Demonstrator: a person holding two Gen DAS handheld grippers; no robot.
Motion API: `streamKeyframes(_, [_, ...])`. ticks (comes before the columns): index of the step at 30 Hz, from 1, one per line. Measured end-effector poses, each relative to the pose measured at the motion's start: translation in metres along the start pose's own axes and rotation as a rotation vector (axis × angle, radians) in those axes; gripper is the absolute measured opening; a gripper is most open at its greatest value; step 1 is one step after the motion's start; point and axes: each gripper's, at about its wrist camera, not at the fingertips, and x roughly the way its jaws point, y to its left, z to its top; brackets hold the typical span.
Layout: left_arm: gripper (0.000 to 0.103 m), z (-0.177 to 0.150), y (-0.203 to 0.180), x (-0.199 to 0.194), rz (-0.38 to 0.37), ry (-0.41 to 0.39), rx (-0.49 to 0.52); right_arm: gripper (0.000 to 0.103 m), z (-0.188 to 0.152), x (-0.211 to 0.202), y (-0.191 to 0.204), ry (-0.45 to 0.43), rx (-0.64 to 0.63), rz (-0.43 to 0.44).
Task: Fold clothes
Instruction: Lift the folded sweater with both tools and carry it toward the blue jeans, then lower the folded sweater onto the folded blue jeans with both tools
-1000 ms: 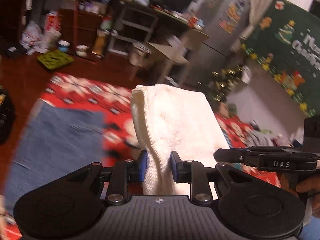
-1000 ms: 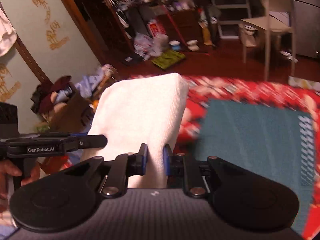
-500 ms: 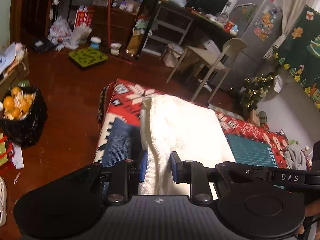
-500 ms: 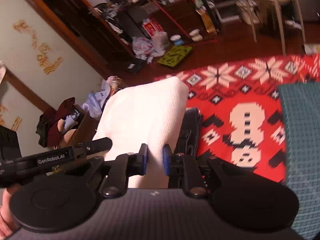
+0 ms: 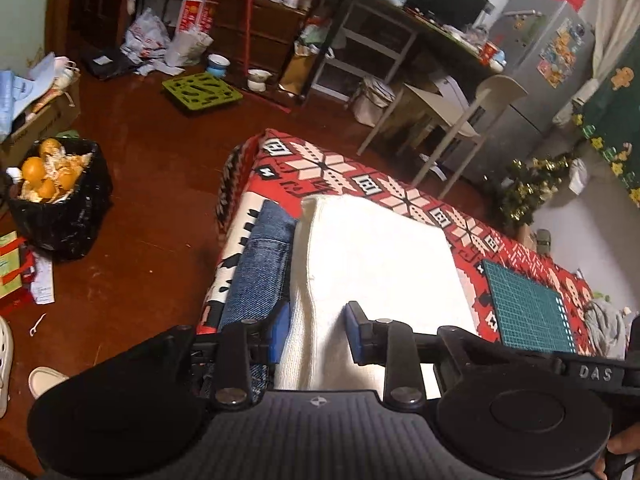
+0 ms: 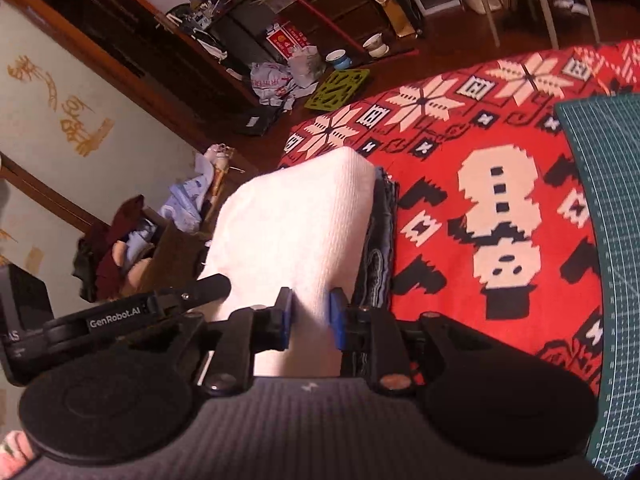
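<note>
A folded white knit cloth [image 5: 376,256] lies on top of folded blue jeans [image 5: 260,272] at the near-left corner of a bed with a red patterned blanket [image 5: 340,168]. My left gripper [image 5: 318,330] straddles the cloth's near edge. Its blue pads [image 5: 280,332] stand a little apart, loose around the fabric. In the right wrist view the same white cloth [image 6: 292,232] rests on the dark folded pile [image 6: 376,256], and my right gripper [image 6: 311,320] is shut on the cloth's edge. The other gripper's handle [image 6: 120,312] shows at the left.
A green cutting mat [image 5: 528,308] lies on the blanket to the right. A black bin of orange peel [image 5: 56,196] stands on the wooden floor to the left. A white chair [image 5: 448,120], shelves and a box of clothes [image 6: 132,248] surround the bed.
Both grippers carried the white cloth left across the bed and lowered it onto the jeans pile. The left gripper's pads have spread slightly.
</note>
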Motion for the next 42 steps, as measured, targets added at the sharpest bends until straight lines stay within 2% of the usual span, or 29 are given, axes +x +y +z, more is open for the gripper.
streamKeyframes(3, [0.031, -0.006, -0.002, -0.011, 0.004, 0.0, -0.005, 0.025, -0.012, -0.016, -0.001, -0.022, -0.055, 0.038])
streamKeyframes(8, [0.039, -0.022, -0.01, -0.029, 0.028, -0.021, 0.042, 0.024, -0.051, -0.038, 0.001, -0.059, -0.252, 0.079])
streamKeyframes(12, [0.039, -0.035, -0.011, -0.029, 0.037, -0.019, 0.053, 0.025, -0.083, -0.053, 0.004, -0.082, -0.416, 0.11])
streamKeyframes(15, [0.04, -0.041, -0.006, -0.029, 0.029, -0.03, 0.028, 0.025, -0.106, -0.048, 0.015, -0.088, -0.538, 0.042])
streamKeyframes(19, [0.041, -0.043, -0.002, -0.028, 0.014, -0.044, -0.019, 0.024, -0.118, -0.038, 0.022, -0.141, -0.566, -0.037])
streamKeyframes(21, [0.039, -0.045, -0.004, -0.028, 0.017, -0.053, -0.006, 0.007, -0.124, -0.035, 0.027, -0.164, -0.598, -0.062])
streamKeyframes(23, [0.028, -0.049, -0.008, -0.029, 0.029, -0.059, 0.008, 0.007, -0.133, -0.035, 0.035, -0.192, -0.644, -0.104])
streamKeyframes(24, [0.028, -0.05, -0.009, -0.03, 0.033, -0.061, 0.009, 0.007, -0.138, -0.035, 0.04, -0.204, -0.674, -0.128])
streamKeyframes(32, [0.027, -0.055, -0.009, -0.031, 0.043, -0.078, -0.011, 0.003, -0.157, -0.036, 0.06, -0.247, -0.697, -0.255])
streamKeyframes(37, [0.028, -0.057, -0.005, -0.035, 0.034, -0.074, -0.027, 0.0, -0.165, -0.042, 0.065, -0.239, -0.726, -0.212])
streamKeyframes(42, [0.028, -0.061, -0.001, -0.045, 0.036, -0.077, -0.044, 0.0, -0.146, -0.056, 0.045, -0.243, -0.623, -0.183])
